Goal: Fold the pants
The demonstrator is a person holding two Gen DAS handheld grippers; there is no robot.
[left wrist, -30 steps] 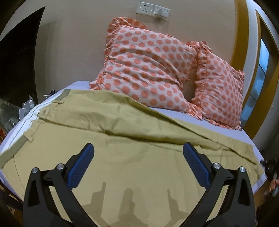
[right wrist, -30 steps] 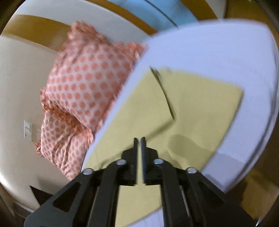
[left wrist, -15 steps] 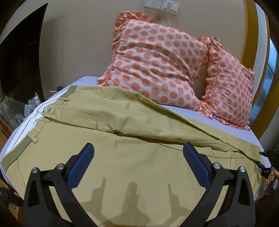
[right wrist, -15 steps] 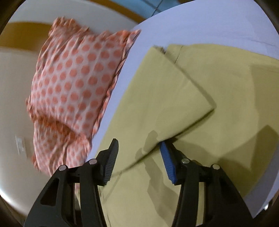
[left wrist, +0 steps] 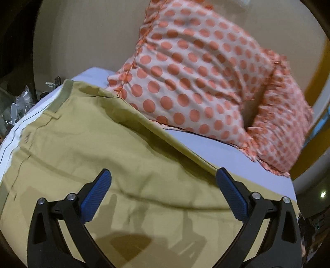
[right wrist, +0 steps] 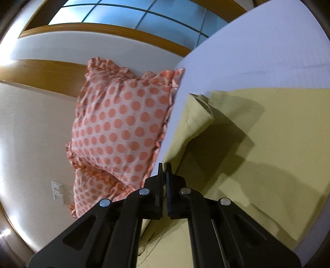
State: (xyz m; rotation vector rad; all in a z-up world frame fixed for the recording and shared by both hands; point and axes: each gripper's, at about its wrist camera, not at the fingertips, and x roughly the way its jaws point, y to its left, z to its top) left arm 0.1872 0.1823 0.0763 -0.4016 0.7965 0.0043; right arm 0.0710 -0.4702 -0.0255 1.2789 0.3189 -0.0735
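Note:
Khaki pants (left wrist: 99,148) lie spread across a bed with a pale lavender sheet (left wrist: 206,142); the waistband is at the left in the left wrist view. My left gripper (left wrist: 163,189) is open and empty, hovering just above the middle of the pants. My right gripper (right wrist: 164,171) is shut on an edge of the upper pant leg (right wrist: 191,123) and lifts it off the lower leg (right wrist: 278,144), which lies flat on the sheet (right wrist: 257,51).
Two orange polka-dot pillows (left wrist: 196,68) lean against the beige wall behind the pants; they also show in the right wrist view (right wrist: 121,127). A cluttered dark area (left wrist: 14,103) lies left of the bed. A window (right wrist: 123,14) is beyond the bed.
My right gripper opened around the upper leg's edge, then shut on it and lifted it. My left gripper stayed open and moved closer toward the pants and pillows.

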